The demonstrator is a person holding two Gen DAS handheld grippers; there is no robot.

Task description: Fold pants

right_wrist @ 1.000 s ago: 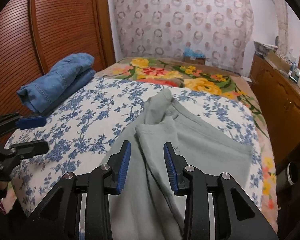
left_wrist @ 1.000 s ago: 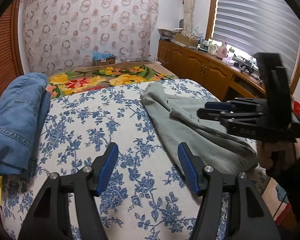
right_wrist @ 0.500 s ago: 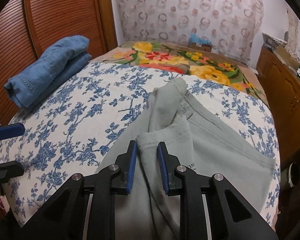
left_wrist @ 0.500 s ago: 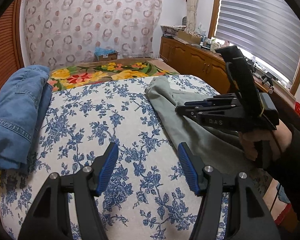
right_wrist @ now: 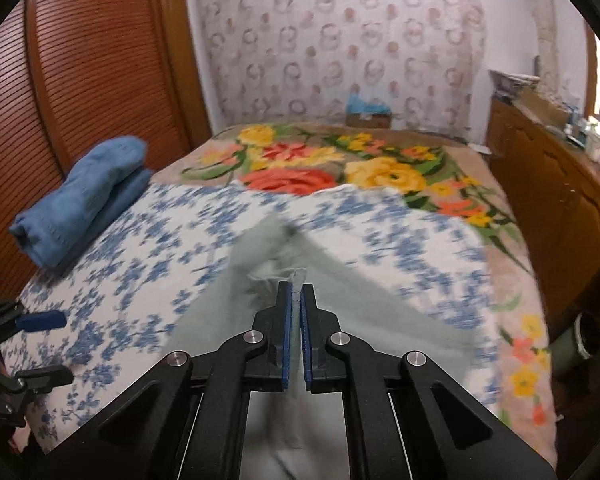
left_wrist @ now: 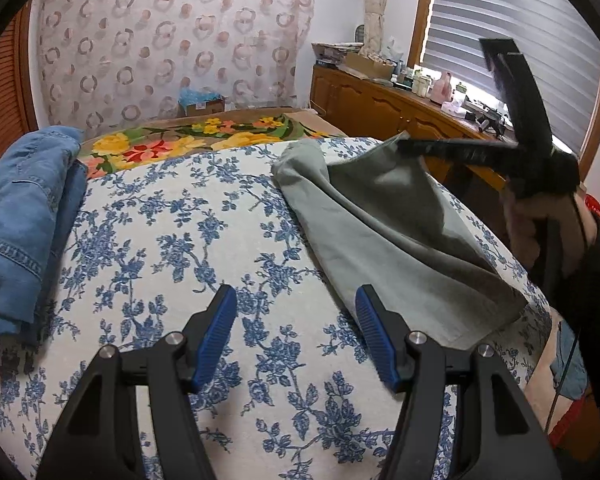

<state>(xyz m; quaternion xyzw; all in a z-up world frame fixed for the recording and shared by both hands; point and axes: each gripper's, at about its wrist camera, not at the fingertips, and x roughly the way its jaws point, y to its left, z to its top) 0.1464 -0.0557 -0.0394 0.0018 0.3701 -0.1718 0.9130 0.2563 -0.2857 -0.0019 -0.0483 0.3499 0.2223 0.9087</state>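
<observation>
Now that the right gripper (right_wrist: 297,298) has pinched shut on a corner of the grey-green pants (left_wrist: 384,236), where a second ago its jaws stood apart over loose cloth, the garment is in a firm hold. In the left wrist view that corner has risen off the bed toward the upper right of the frame, the fabric hanging from it in a slack tent, while the rest of the pants lies on the blue-flowered sheet (left_wrist: 204,240) across the right half of the picture. In the right wrist view the pants fill the lower middle, a strip of cloth showing between the closed pads. I judge this as the start of a fold: the lifted corner can now be carried over the flat part.

At the bottom centre of its own view the left gripper (left_wrist: 296,334) is as wide and empty as before, above bare sheet just beside the pants' near edge. Folded blue jeans (left_wrist: 24,216) lie at the left edge.

No writing or label on anything is legible.
</observation>
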